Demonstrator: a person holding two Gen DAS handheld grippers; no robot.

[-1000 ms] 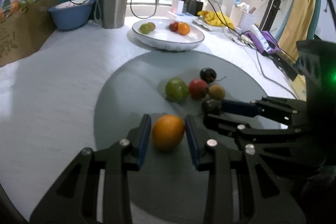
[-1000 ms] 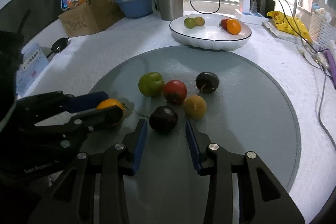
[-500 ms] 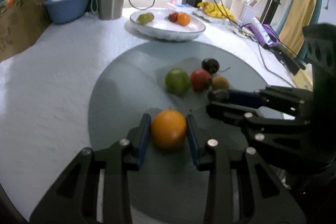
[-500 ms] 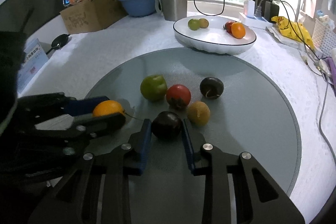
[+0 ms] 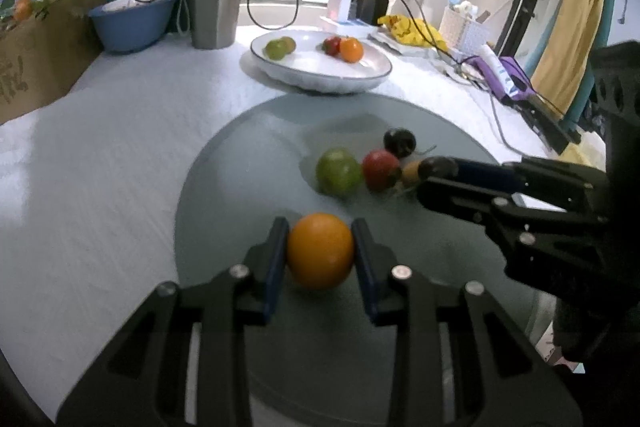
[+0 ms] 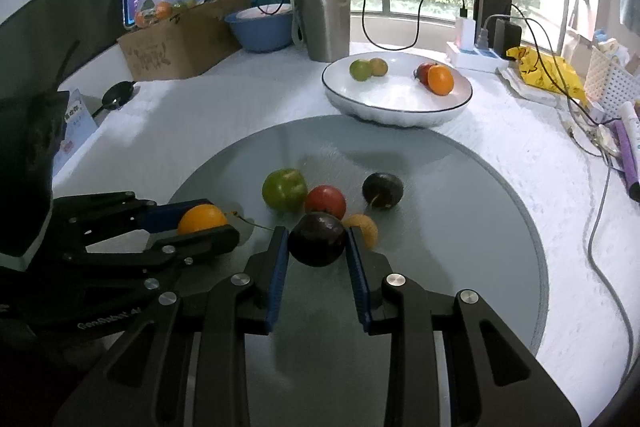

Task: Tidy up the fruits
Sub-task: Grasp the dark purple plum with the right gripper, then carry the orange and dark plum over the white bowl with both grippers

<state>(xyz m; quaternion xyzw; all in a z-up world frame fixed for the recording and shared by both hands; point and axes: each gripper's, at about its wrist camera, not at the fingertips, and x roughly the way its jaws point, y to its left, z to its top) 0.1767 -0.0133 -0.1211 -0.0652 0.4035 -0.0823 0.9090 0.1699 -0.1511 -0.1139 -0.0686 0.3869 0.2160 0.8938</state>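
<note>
My left gripper (image 5: 320,251) is shut on an orange (image 5: 320,250), held just above the grey round mat (image 5: 248,147). My right gripper (image 6: 317,245) is shut on a dark plum (image 6: 317,244) above the same mat. On the mat lie a green fruit (image 6: 284,189), a red fruit (image 6: 325,201), a second dark plum (image 6: 382,190) and a small yellow-orange fruit (image 6: 366,229). A white plate (image 6: 400,115) behind the mat holds a green fruit, a tan fruit, a red fruit and an orange.
A steel tumbler (image 6: 322,15), a blue bowl (image 6: 260,29) and a cardboard box (image 6: 176,45) with a tablet stand at the back left. Cables, a power strip (image 6: 476,57), a yellow bag (image 6: 540,73) and a white basket lie at the right.
Both grippers have closed on their fruits: the left on the orange, the right on the dark plum. Both fruits now sit slightly raised off the mat.
</note>
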